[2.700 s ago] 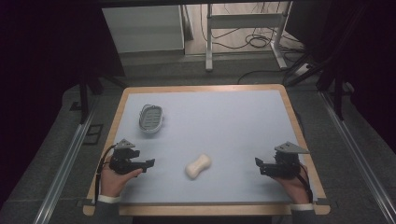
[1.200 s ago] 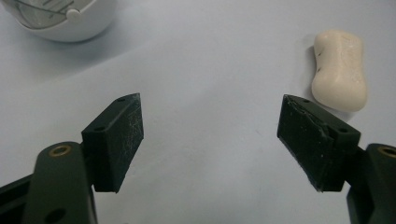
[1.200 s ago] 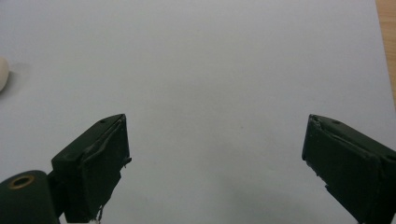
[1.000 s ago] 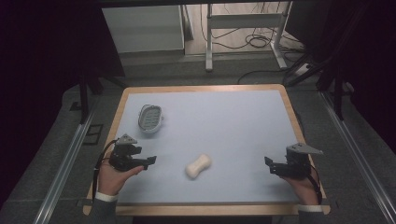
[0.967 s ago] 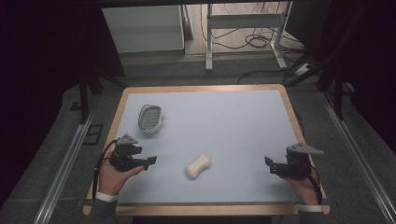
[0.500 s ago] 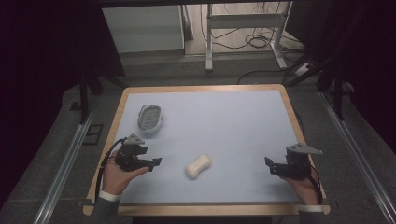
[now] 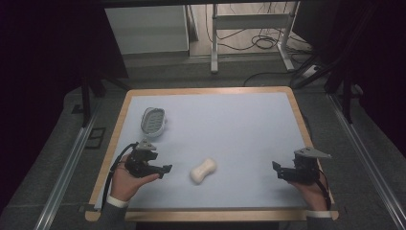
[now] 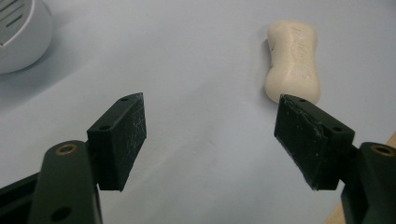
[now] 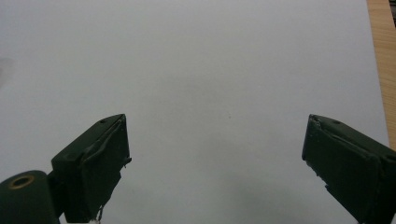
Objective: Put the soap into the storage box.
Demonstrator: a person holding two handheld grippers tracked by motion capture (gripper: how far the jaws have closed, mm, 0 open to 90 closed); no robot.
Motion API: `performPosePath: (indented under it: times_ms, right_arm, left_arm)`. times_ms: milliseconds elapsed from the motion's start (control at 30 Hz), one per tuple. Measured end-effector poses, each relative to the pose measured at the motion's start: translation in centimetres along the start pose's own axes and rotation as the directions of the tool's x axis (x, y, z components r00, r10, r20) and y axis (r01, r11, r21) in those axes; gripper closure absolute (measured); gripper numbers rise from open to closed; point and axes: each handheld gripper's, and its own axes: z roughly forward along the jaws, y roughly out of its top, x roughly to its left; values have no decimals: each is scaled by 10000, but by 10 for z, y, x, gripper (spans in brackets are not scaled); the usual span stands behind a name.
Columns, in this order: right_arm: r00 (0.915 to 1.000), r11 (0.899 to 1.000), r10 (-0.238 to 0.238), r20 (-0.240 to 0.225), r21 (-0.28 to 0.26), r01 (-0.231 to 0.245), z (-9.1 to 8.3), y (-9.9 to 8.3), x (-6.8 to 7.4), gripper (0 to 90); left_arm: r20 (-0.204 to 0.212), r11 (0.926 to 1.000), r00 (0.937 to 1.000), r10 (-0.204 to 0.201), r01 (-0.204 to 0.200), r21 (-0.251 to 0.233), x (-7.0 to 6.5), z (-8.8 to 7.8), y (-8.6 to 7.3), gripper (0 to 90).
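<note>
A cream, waisted bar of soap [image 7: 203, 170] lies flat on the pale blue table top, near the front middle. My left gripper [image 7: 164, 168] hovers just to its left, open, with nothing between its jaws. In the left gripper view the soap [image 8: 293, 60] lies ahead and to the right, beyond the right-hand jaw, and my left gripper [image 8: 210, 135] stands wide open. My right gripper [image 7: 276, 169] rests open near the front right of the table, far from the soap. In the right gripper view my right gripper [image 9: 215, 161] frames bare table.
A white slotted soap dish [image 7: 153, 121] sits at the table's left, behind the left hand; its edge [image 8: 18, 42] appears in the left gripper view. The wooden table rim [image 7: 210, 90] borders the top. Metal rails run along both sides on the floor.
The left hand has moved its gripper rightward and slightly forward, closer to the soap. The right gripper has stayed in place over the last second.
</note>
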Motion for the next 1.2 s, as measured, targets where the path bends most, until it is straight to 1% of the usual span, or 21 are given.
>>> performPosePath:
  times_ms: [167,333,567,700,833,867,900,1100,1200]
  right_arm:
    - [10000,10000,-35,-31,-32,35,0,0,-1,73]
    - [10000,10000,26,-17,-43,-26,-1,0,-1,73]
    - [10000,10000,61,-3,-5,-61,-2,0,-2,73]
    - [10000,10000,65,25,47,-65,-1,-1,-3,73]
    - [10000,10000,66,29,51,-66,-1,-1,-3,73]
    - [10000,10000,42,10,45,-42,-1,-1,-3,73]
    - [10000,10000,-12,-62,-5,12,-1,-1,-2,73]
    - [10000,10000,5,-41,31,-5,-1,-1,-3,73]
    - [10000,10000,-1,-33,22,1,-1,-1,-3,73]
  left_arm:
    - [151,9998,9997,192,-193,87,-6,4,4,255]
    - [309,9991,9989,355,-361,203,-14,10,8,254]
    - [451,9979,9977,500,-518,397,-19,17,11,254]
    - [515,9965,9967,628,-655,520,-25,24,16,253]
    - [588,9959,9960,677,-710,568,-29,28,19,253]
    - [622,9947,9950,776,-815,630,-30,29,20,253]
    - [638,9943,9948,797,-838,653,-32,30,21,252]
    - [833,9906,9912,1027,-1095,815,-41,40,29,253]
    - [825,9875,9897,1172,-1250,961,-46,46,32,254]
